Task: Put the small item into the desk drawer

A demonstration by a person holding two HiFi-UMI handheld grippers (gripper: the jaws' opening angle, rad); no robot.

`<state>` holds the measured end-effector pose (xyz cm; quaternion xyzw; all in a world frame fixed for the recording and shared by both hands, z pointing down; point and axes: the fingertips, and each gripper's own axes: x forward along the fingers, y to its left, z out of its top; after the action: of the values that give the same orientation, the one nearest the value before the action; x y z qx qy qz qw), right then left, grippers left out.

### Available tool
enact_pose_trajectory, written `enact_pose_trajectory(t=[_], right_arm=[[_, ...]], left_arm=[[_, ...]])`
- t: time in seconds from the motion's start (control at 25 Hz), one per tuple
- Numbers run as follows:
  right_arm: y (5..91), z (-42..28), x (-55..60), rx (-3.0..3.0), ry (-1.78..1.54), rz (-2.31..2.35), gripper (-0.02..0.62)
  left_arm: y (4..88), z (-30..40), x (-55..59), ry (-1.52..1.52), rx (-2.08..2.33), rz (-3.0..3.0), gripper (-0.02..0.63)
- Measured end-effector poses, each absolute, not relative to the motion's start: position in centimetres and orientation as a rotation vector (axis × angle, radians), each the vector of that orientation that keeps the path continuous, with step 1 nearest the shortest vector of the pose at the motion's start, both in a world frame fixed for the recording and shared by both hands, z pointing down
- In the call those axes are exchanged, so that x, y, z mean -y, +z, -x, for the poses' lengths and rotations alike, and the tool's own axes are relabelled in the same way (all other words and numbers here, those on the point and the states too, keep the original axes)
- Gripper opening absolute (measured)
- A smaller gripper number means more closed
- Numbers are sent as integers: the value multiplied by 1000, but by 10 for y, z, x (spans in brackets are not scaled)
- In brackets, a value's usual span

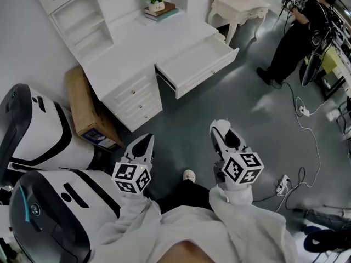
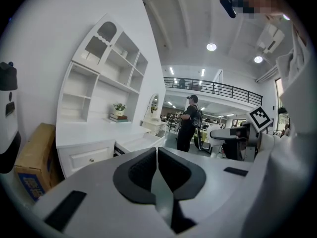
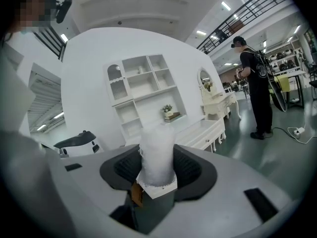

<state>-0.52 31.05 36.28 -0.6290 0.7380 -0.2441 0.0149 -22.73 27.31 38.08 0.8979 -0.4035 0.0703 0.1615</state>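
Observation:
The white desk (image 1: 137, 53) stands ahead with its wide drawer (image 1: 200, 64) pulled open. My right gripper (image 1: 220, 129) is shut on the small item (image 1: 218, 125), a white frosty-looking cylinder. In the right gripper view the small item (image 3: 157, 150) stands upright between the dark pads (image 3: 190, 168), with a white base and a brown tag below it. My left gripper (image 1: 146, 141) hangs beside it over the grey floor. In the left gripper view the left gripper (image 2: 157, 157) is shut with nothing in it. Both grippers are well short of the desk, and the drawer (image 2: 141, 143) lies beyond the left jaws.
A cardboard box (image 1: 88, 111) leans at the desk's left side, next to two white-and-black machines (image 1: 38, 130). A person in black (image 1: 296, 32) stands at the far right. Cables (image 1: 310, 136) and a power strip (image 1: 283, 184) lie on the floor at the right. A potted plant on books (image 1: 157, 4) sits on the desk.

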Motion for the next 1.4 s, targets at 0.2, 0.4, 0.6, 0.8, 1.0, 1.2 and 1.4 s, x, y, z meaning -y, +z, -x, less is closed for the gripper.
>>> enact_pose_trajectory(t=[0.2, 0.4, 0.6, 0.8, 1.0, 1.2, 1.4], right_arm=[[365, -6, -293, -2306, -767, 1954, 193], [367, -23, -275, -2319, -766, 1943, 193], [373, -42, -261, -2331, -774, 1931, 193], [388, -53, -259, -2313, -833, 1916, 193], [391, -56, -259, -2315, -845, 1904, 193], [390, -63, -252, -2308, -846, 1908, 193], [388, -74, -237, -2294, -831, 1924, 193]], left_arm=[[382, 216, -257, 200, 1155, -2557, 26], [386, 198, -239, 198, 1165, -2550, 26], [388, 177, -225, 181, 1190, -2549, 26], [399, 156, -230, 223, 1161, -2561, 26], [397, 156, -227, 221, 1194, -2554, 26], [398, 149, -219, 233, 1190, -2556, 26], [397, 135, -199, 228, 1161, -2574, 26]])
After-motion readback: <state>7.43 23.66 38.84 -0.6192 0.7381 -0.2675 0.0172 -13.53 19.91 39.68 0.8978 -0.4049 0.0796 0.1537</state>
